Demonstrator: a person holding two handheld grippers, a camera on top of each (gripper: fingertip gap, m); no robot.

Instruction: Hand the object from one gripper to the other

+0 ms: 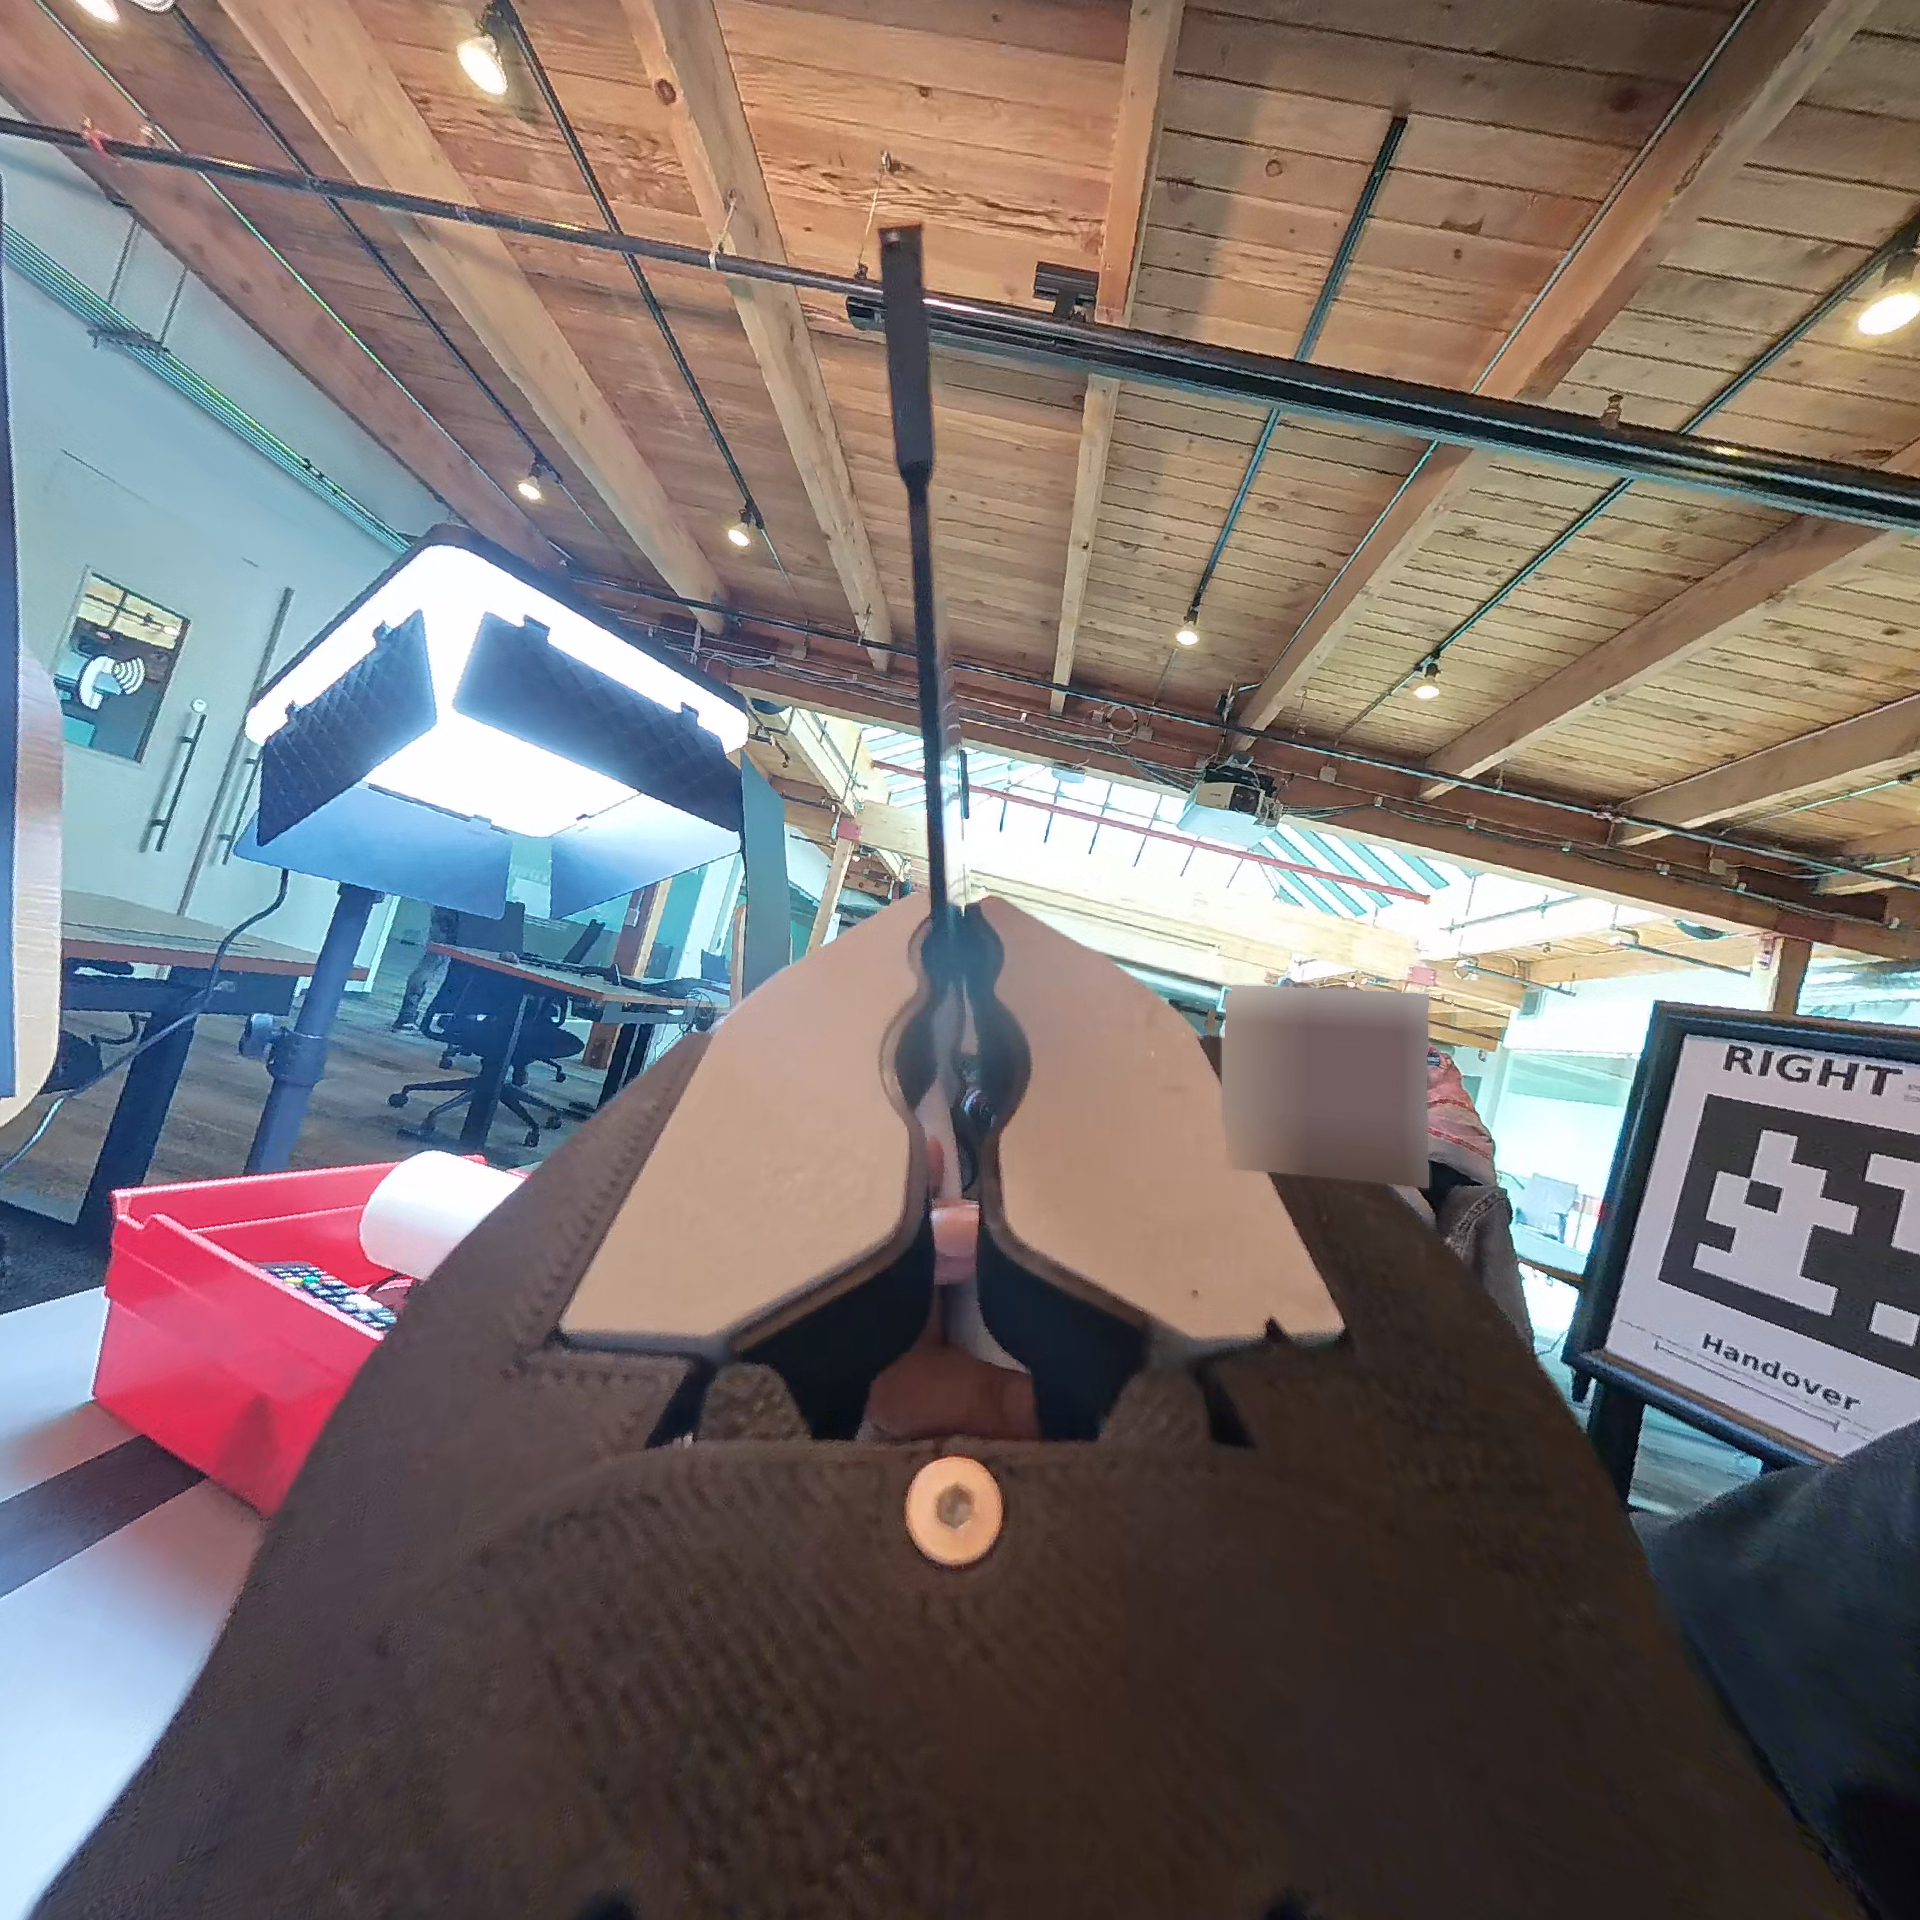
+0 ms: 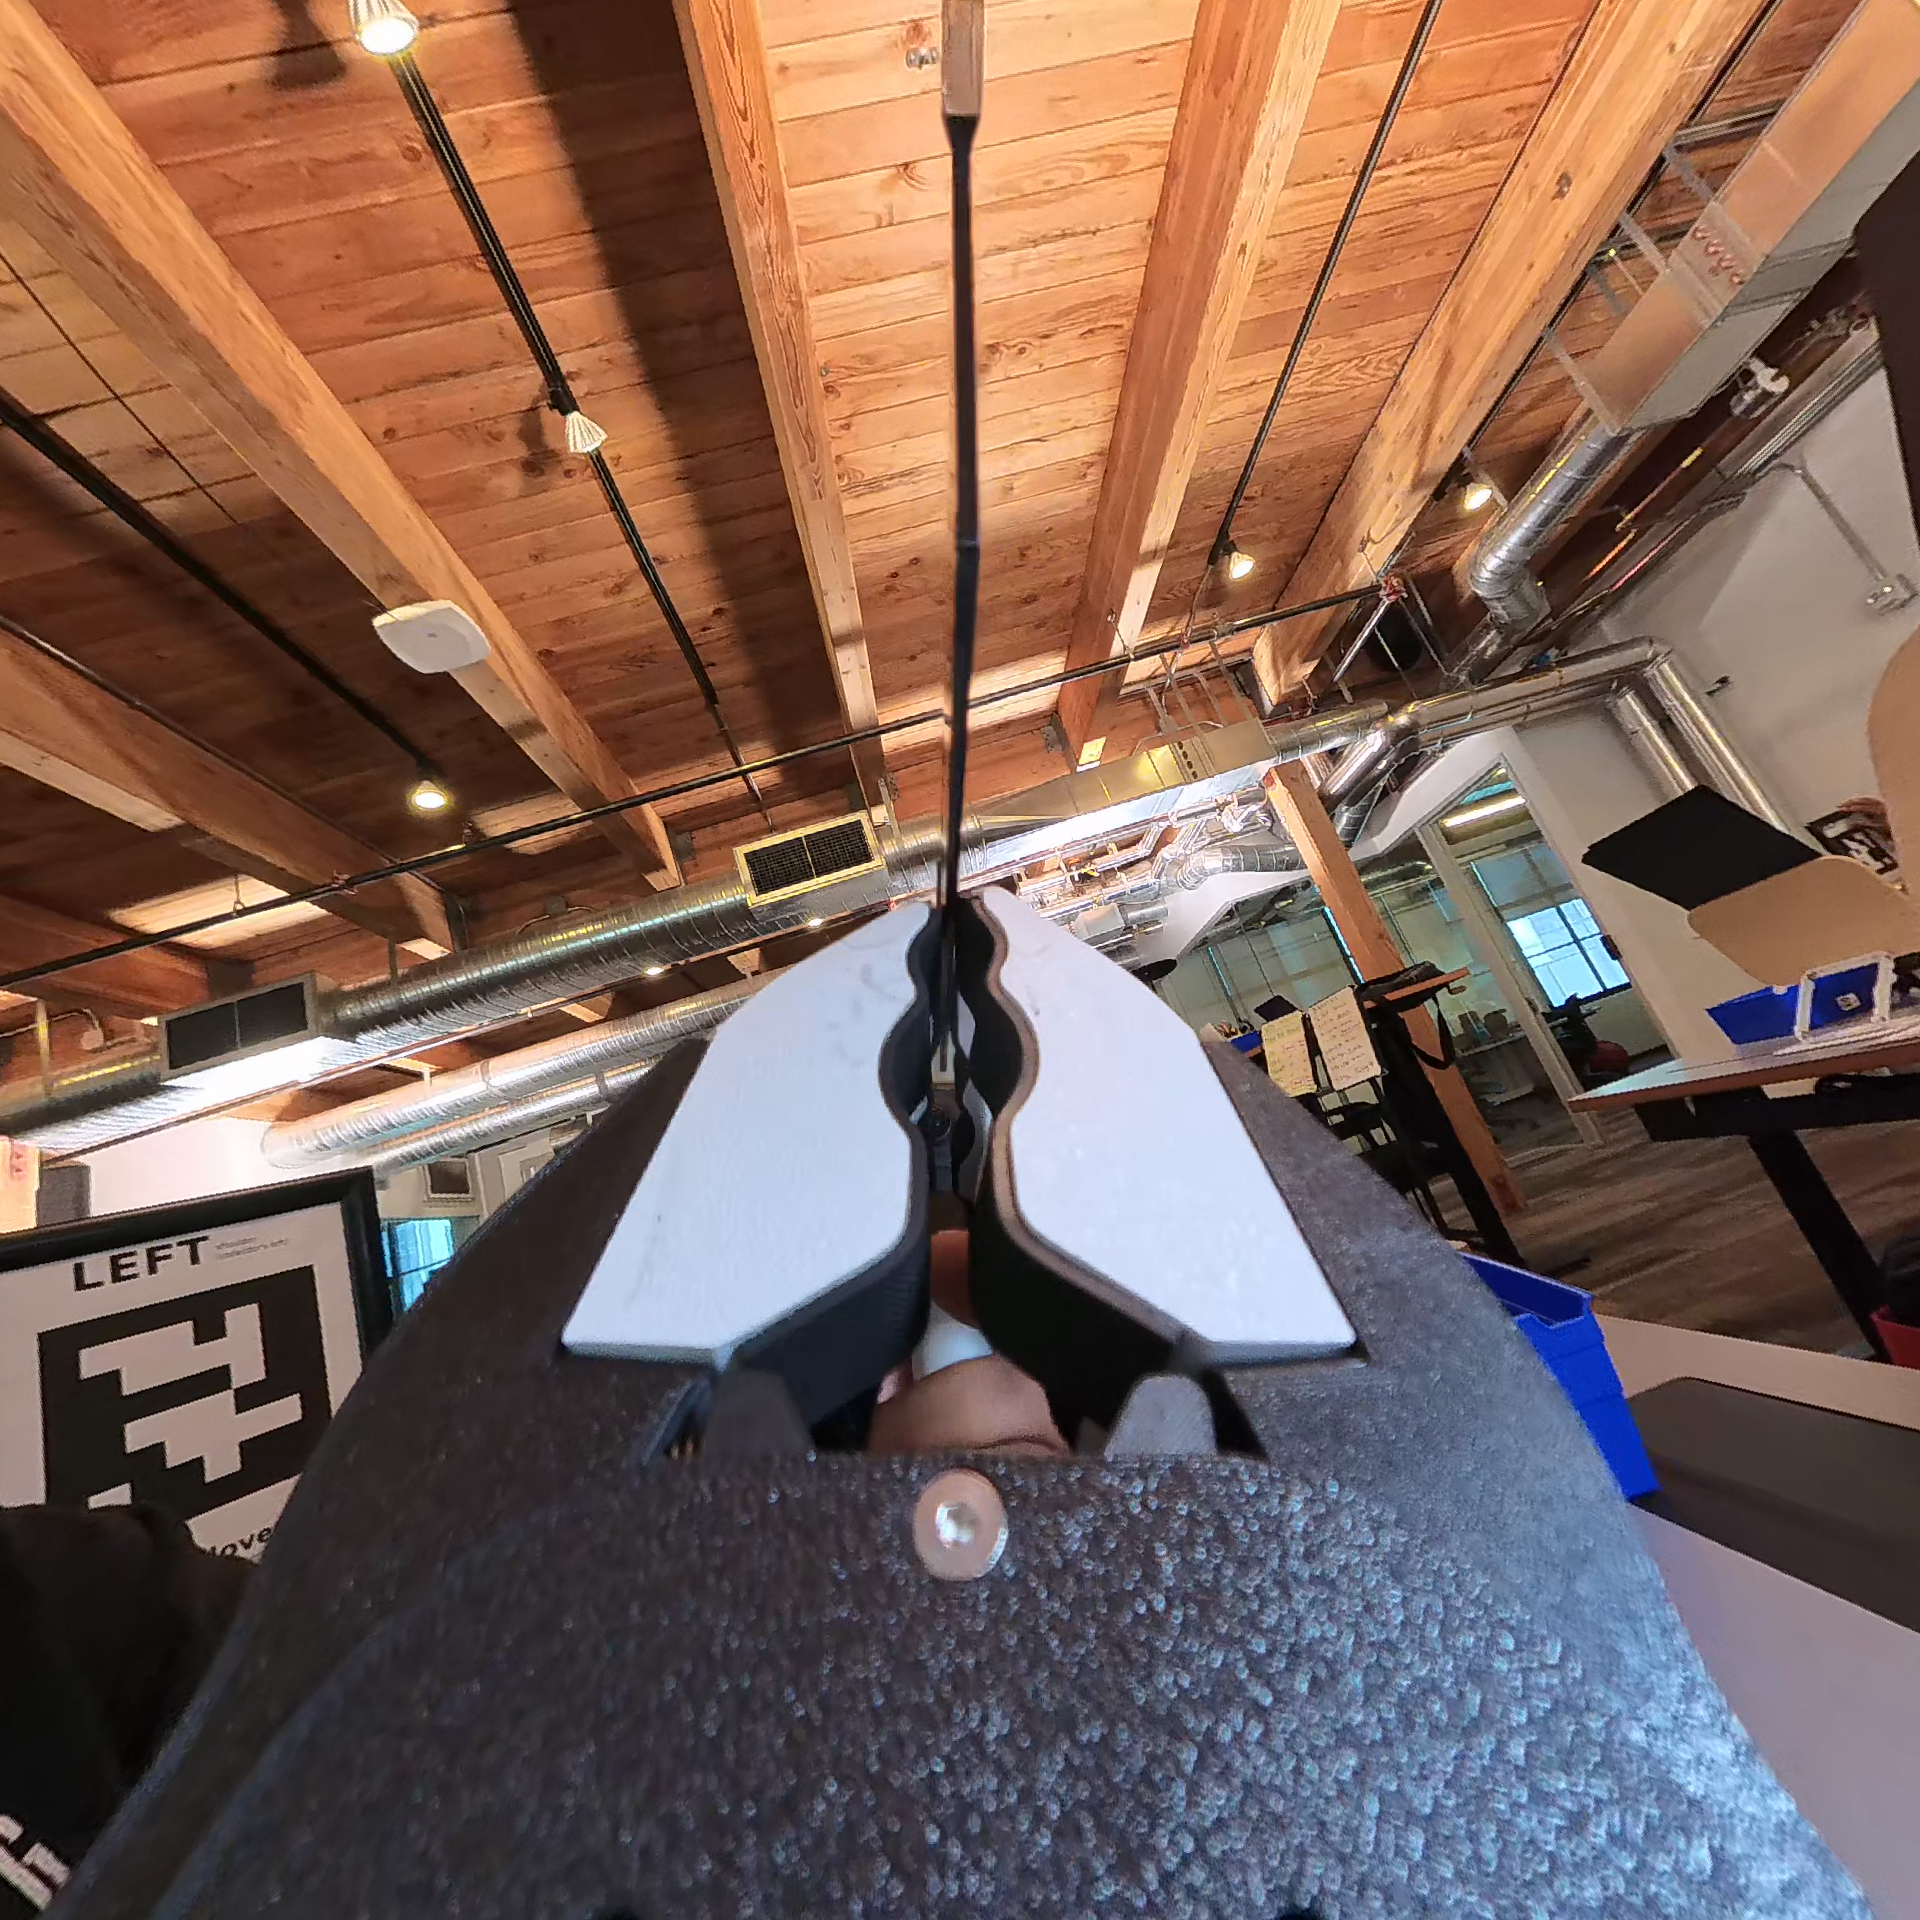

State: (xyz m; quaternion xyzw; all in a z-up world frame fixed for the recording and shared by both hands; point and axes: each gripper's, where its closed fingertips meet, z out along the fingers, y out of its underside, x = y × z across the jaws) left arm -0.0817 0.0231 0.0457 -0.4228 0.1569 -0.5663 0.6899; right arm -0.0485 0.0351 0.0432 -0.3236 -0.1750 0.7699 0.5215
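Note:
In the left wrist view my left gripper (image 1: 954, 909) points up at the wooden ceiling, its grey fingers (image 1: 790, 1122) shut on a thin black cord (image 1: 925, 582) that stands straight up and ends in a thicker black tip (image 1: 900, 244). In the right wrist view my right gripper (image 2: 951, 904) also points up and is shut on a thin black cord (image 2: 961, 468) that ends in a silvery plug (image 2: 962, 52). Something white and a fingertip show low between the jaws in both views. Neither view shows the other gripper. I cannot tell whether both hold the same cord.
A red bin (image 1: 208, 1340) with a white roll (image 1: 436, 1205) sits at the lower left, under a lit studio lamp (image 1: 488, 707). Framed marker signs stand at the right (image 1: 1787, 1226) and at the left (image 2: 187, 1361). A blue bin (image 2: 1579, 1371) and a desk (image 2: 1766, 1081) lie to the right. About 4 centimeters separates my left fingertips from my right.

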